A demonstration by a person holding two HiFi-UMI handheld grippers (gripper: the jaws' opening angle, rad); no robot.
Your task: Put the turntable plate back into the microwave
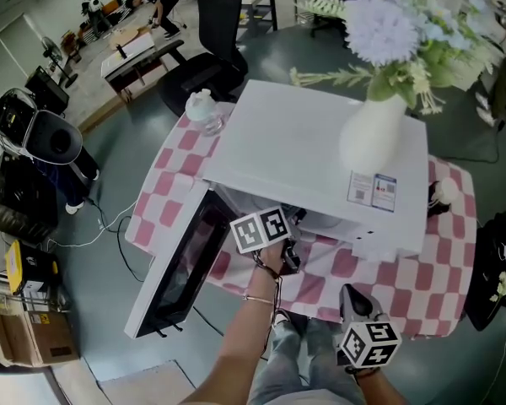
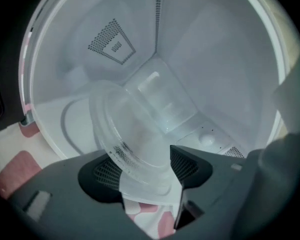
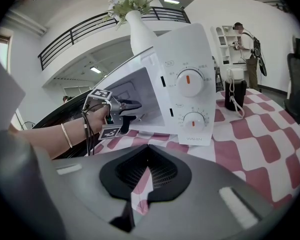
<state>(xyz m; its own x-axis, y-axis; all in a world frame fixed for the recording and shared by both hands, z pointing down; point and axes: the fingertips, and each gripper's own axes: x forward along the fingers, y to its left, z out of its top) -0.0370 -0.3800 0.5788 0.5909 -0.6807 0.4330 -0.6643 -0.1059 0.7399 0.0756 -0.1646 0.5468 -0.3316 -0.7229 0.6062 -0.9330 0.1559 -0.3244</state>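
The clear glass turntable plate (image 2: pixel 140 129) stands tilted in the mouth of the white microwave (image 1: pixel 320 142), with its lower rim between the jaws of my left gripper (image 2: pixel 140 166). Those jaws stand wide apart and their pads do not press on the glass. The white cavity floor (image 2: pixel 55 126) lies behind the plate. In the head view my left gripper (image 1: pixel 288 251) reaches into the opening beside the hanging door (image 1: pixel 181 268). My right gripper (image 1: pixel 354 302) hangs at the table's near edge, shut and empty (image 3: pixel 146 176). It looks at the microwave's dial panel (image 3: pixel 190 99) and at my left gripper (image 3: pixel 127 106).
A white vase (image 1: pixel 371 133) with flowers stands on top of the microwave. The table wears a pink-and-white checked cloth (image 1: pixel 422 285). A clear bottle (image 1: pixel 204 108) sits at its far left corner, a dark object (image 3: pixel 235 95) to the microwave's right. An office chair (image 1: pixel 211 49) stands beyond the table.
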